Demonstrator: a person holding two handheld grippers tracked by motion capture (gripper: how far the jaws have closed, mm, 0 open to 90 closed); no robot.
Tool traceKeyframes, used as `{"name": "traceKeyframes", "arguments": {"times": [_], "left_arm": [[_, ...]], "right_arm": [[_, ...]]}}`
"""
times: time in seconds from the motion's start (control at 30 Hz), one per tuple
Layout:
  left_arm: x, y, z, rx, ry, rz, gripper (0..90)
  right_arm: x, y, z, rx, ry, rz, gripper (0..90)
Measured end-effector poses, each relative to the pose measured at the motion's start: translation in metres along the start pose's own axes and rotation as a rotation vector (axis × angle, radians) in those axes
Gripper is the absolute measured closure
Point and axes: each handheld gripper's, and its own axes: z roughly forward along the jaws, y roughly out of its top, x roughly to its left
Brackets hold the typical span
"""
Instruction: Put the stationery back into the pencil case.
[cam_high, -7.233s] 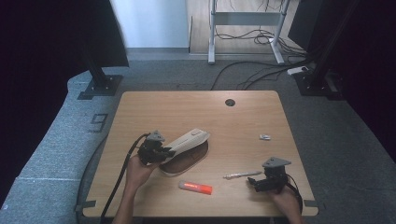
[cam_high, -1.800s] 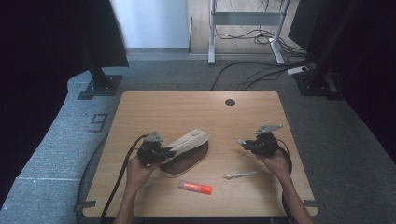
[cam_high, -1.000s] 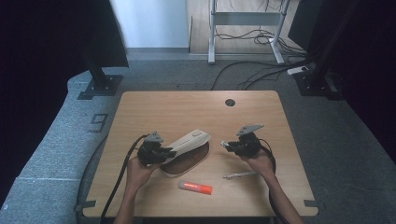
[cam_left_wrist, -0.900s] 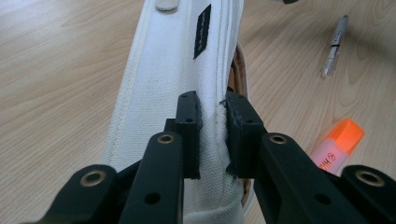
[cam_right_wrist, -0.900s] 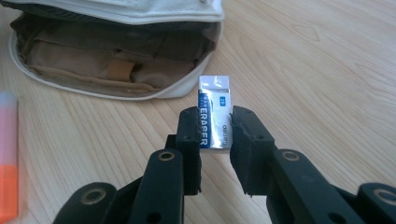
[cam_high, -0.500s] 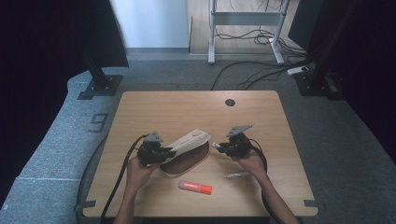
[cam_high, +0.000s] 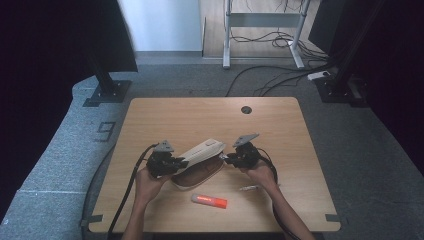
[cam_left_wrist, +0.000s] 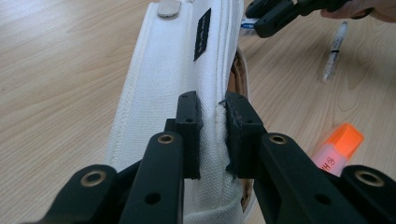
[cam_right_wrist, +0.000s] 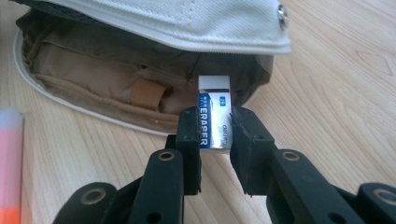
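Our eraser (cam_right_wrist: 214, 119) sits at the centre of the right gripper view, clamped in our right hand-held gripper (cam_right_wrist: 214, 128) just before the pencil case's (cam_high: 197, 162) open mouth. Our left hand-held gripper (cam_left_wrist: 212, 135) pinches the case's white flap (cam_left_wrist: 173, 70), lifted. An orange highlighter (cam_high: 209, 200) lies lower centre on the surface (cam_high: 200, 120).

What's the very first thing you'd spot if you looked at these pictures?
The white pencil case in the middle of the wooden table: the left tool pinches its lid up, showing the brown inside. Right at its open mouth, the right tool holds a white and blue eraser. A bright orange highlighter lies in front near the table's edge.
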Motion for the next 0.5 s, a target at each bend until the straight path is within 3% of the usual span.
{"name": "traceKeyframes", "arguments": {"times": [0.5], "left_arm": [[0.0, 0.0, 0.0, -0.003, -0.001, -0.002, 76.9]], "right_arm": [[0.005, 0.011, 0.025, 0.018, -0.015, -0.018, 72.0]]}}
